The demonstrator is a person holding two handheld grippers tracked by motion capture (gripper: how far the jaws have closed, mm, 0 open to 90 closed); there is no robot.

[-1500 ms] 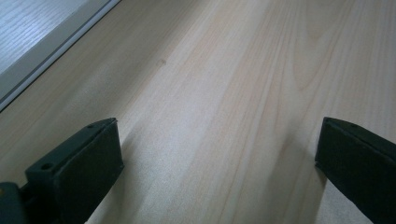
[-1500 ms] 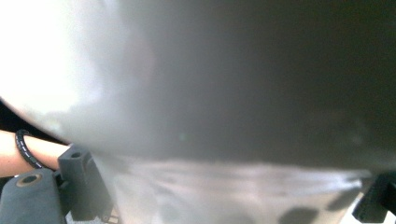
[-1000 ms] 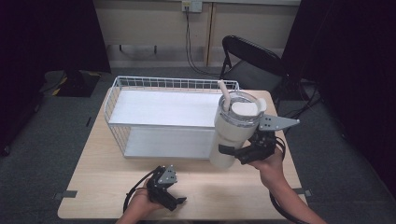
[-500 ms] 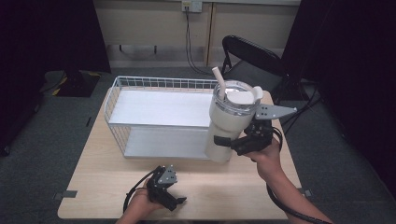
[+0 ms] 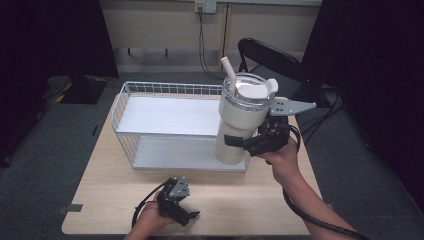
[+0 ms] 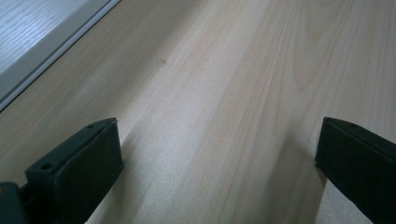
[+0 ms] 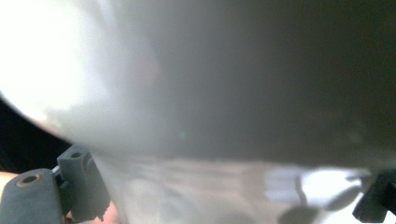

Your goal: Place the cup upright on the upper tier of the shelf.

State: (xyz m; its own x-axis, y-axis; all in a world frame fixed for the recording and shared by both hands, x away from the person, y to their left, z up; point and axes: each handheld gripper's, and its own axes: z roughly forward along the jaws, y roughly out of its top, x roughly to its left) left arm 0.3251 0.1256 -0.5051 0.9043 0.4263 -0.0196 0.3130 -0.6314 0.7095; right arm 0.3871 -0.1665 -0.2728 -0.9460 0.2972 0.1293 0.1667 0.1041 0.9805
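A right hand-held gripper (image 5: 245,142) is pinching a tall cream-white insulated tumbler with a clear lid and straw (image 5: 239,120), holding it tilted over the right end of a white wire two-tier rack (image 5: 165,125) on a pale wooden bench (image 5: 115,200). The likely step is setting it into the rack; levelling it first and clearing the wire rim would help. The left hand-held gripper (image 5: 186,214) is resting spread and empty near the bench's front edge.
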